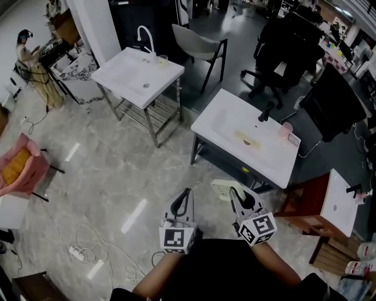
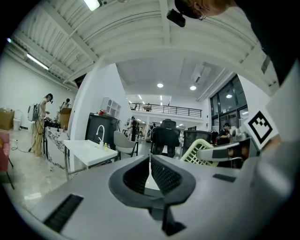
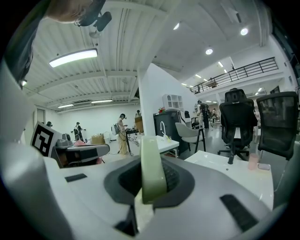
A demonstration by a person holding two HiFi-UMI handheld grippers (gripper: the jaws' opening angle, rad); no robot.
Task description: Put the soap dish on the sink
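Pale-green slatted plastic soap dish [image 1: 225,189] sits edge-on, clamped in the right hand-held gripper [image 1: 235,193], above the floor and short of the white rectangular sink with the black tap [image 1: 220,120]. The left hand-held gripper [image 1: 187,194] is closed on nothing. This looks like the carry step; next, reach the sink's flat rim, lower the dish and release it.

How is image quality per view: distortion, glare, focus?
Head view: sharp, mild wide-angle bend, light streaks glaring on the glossy floor. Left gripper view: heavy fisheye, black corners, ceiling lamp blown out. Right gripper view: same fisheye; strip light blown out, soap dish close to the lens and soft, background sharper.
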